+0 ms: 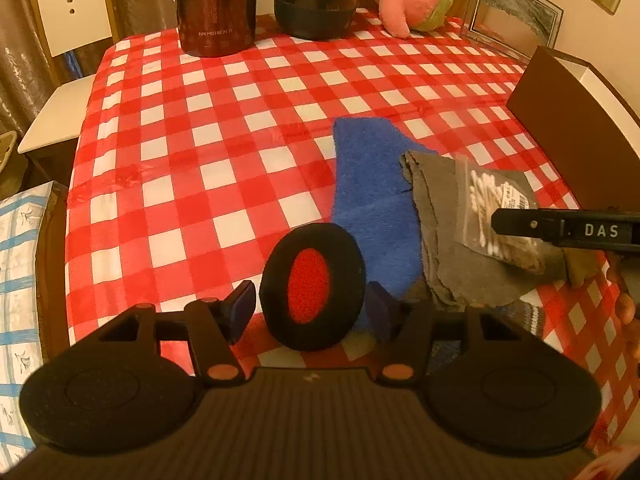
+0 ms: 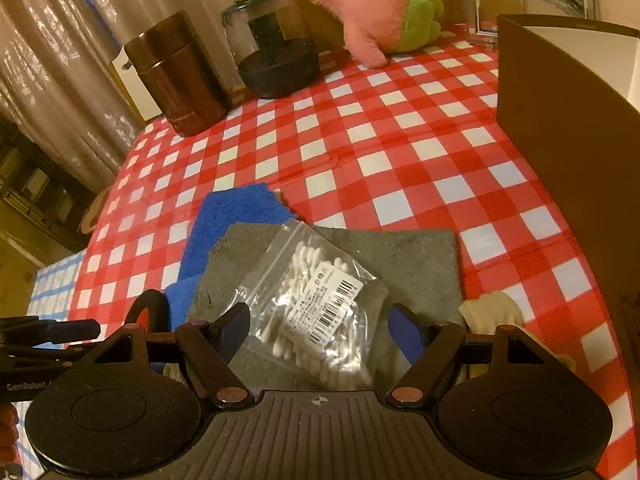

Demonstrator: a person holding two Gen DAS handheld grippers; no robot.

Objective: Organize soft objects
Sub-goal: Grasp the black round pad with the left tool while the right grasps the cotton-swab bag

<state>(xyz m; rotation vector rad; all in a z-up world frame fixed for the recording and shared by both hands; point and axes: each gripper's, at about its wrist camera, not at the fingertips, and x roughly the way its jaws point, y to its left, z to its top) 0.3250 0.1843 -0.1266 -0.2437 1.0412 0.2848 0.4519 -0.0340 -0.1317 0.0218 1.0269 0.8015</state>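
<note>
In the left wrist view my left gripper (image 1: 310,306) is open, its jaws on either side of a black ear cushion with a red centre (image 1: 312,284) lying on the checked cloth. A blue towel (image 1: 372,196) and a grey cloth (image 1: 460,264) lie right of it. A clear bag of cotton swabs (image 1: 496,216) rests on the grey cloth. My right gripper (image 2: 320,332) is open, its jaws on either side of that bag of swabs (image 2: 316,312) without closing on it. A pink plush star (image 2: 372,4) sits at the table's far side.
A brown canister (image 1: 216,8) and a dark glass jar (image 1: 316,0) stand at the far edge. A brown open box (image 2: 568,128) stands on the right. A picture frame (image 1: 516,12) leans behind it. A beige soft item (image 2: 492,308) lies by the right finger. A white chair (image 1: 68,40) stands left.
</note>
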